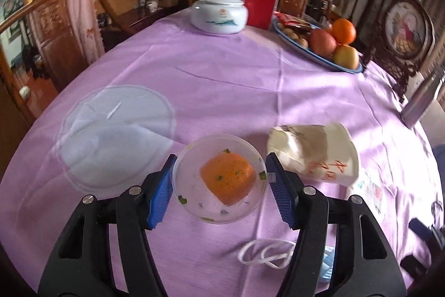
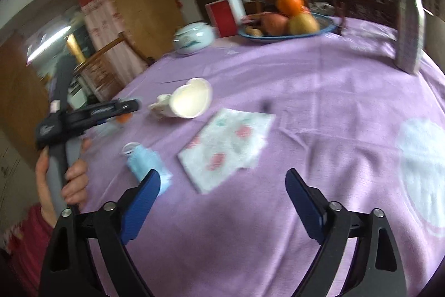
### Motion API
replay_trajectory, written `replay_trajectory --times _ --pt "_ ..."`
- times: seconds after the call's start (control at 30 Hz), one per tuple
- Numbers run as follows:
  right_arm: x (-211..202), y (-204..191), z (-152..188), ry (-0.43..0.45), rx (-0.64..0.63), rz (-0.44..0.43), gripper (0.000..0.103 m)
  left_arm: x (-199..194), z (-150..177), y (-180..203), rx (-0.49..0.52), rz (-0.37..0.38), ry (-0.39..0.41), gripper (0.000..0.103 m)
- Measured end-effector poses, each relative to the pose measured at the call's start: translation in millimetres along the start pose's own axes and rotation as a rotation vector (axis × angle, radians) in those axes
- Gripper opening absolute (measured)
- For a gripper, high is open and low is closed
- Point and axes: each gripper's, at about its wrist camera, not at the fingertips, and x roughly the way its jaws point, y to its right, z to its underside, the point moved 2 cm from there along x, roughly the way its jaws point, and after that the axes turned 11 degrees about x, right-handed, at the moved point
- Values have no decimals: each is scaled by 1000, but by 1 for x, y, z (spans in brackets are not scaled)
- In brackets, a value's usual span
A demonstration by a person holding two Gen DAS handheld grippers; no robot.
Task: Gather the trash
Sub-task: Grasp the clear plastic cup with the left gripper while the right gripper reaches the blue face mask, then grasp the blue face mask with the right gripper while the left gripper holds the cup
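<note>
The left claw pinched the clear plastic cup squarely between its pads above the bench; the right claw, spread and empty, lay nearest the floral napkin.

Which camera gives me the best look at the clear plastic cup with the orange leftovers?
Left wrist view: the clear plastic cup sits sharp and central between the left gripper pads. Right wrist view shows only an orange glimpse behind that gripper.

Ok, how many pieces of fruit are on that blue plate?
3 show: an orange on top, a red apple left of it, a yellowish apple in front. Snacks behind may hide more.
</note>
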Motion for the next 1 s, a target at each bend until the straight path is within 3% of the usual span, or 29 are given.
replay_trajectory --times 0.13,0.3,0.43,0.47,0.5,0.6,0.9,1.0 --pt "18 -24 0 -70 -44 -60 86 7 -2 -9 -33 -9 -30 63" --pt "57 -74 2 -149 -197 -40 86 12 0 -17 -61 -9 -56 63" --pt "84 -84 5 -264 -184 -49 68 12 0 -15 -50 -8 -59 63" --pt "84 -85 5 -259 -187 -30 61 11 0 -14 -46 -6 -57 63" --pt "83 -85 5 -257 -191 -38 42 11 -1 -13 -44 -1 -55 63" --pt "79 -83 3 -242 -189 -24 24 9 -1 -10 -29 9 -47 63" --pt "37 -89 2 -89 -187 -66 24 -7 0 -2 20 -22 22 63" --pt "32 -79 -4 -61 -155 -44 25 -14 1 0 34 -23 56 63"
